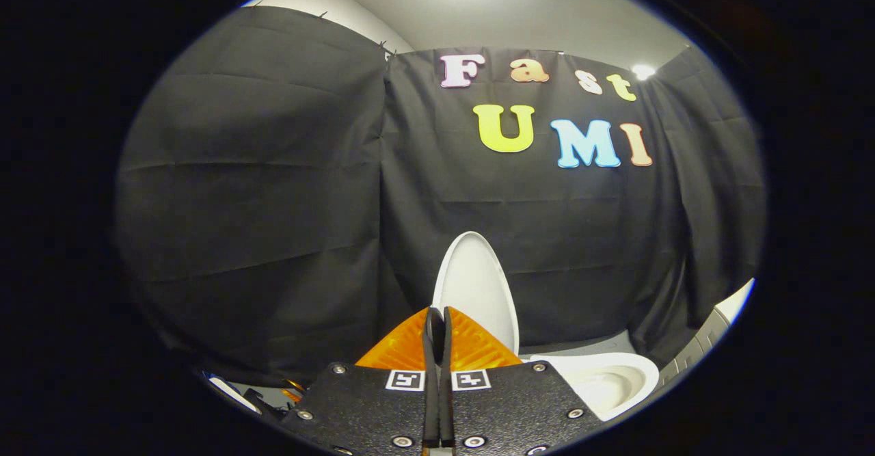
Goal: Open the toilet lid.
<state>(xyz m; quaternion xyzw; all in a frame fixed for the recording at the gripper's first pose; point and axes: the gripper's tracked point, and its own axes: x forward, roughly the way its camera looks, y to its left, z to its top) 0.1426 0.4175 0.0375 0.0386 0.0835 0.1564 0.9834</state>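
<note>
Two clenched, empty fingers of the tool [438,314], raised toilet lid [475,292] just beyond.

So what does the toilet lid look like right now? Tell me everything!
The toilet lid is white, smooth and shiny like plastic, shaped like a long oval. It stands raised, nearly upright, before the black cloth wall, with the open white bowl below it. The gripper is in front of it, fingers closed together, holding nothing. They hide the lid's bottom part; whether they touch it is unclear.
</note>
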